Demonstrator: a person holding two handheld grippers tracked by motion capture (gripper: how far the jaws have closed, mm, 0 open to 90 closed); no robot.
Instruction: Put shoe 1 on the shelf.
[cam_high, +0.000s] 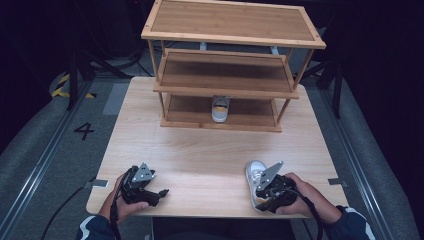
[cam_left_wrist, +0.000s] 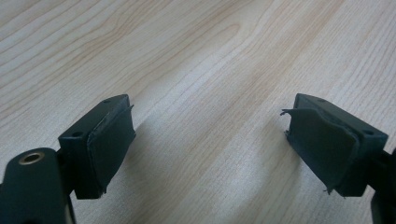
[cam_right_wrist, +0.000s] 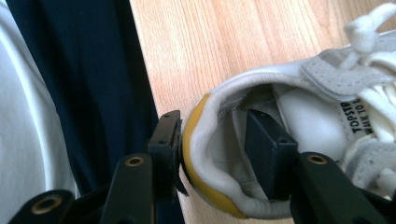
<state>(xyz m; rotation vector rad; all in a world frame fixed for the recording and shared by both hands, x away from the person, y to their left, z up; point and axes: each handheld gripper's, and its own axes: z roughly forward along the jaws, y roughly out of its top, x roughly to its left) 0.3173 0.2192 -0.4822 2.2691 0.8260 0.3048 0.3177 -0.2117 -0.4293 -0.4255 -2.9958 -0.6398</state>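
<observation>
A white sneaker (cam_high: 254, 174) with a yellow heel patch lies at the table's near right edge, toe pointing away. My right gripper (cam_high: 263, 196) straddles its heel. In the right gripper view one jaw rests against the outside of the yellow heel of the sneaker (cam_right_wrist: 327, 121) and the other sits inside the shoe, with a gap to the heel lining; the right gripper (cam_right_wrist: 212, 122) is open around the heel wall. My left gripper (cam_high: 163, 192) rests low at the near left, and in its own view the left gripper (cam_left_wrist: 210, 140) stands open over bare wood.
A three-tier bamboo shelf rack (cam_high: 225, 82) stands at the far side of the wooden table (cam_high: 200, 150). A second white sneaker (cam_high: 220, 109) sits on its bottom tier. In the right gripper view the table's near edge and the person's dark clothing (cam_right_wrist: 93, 93) lie just behind the heel.
</observation>
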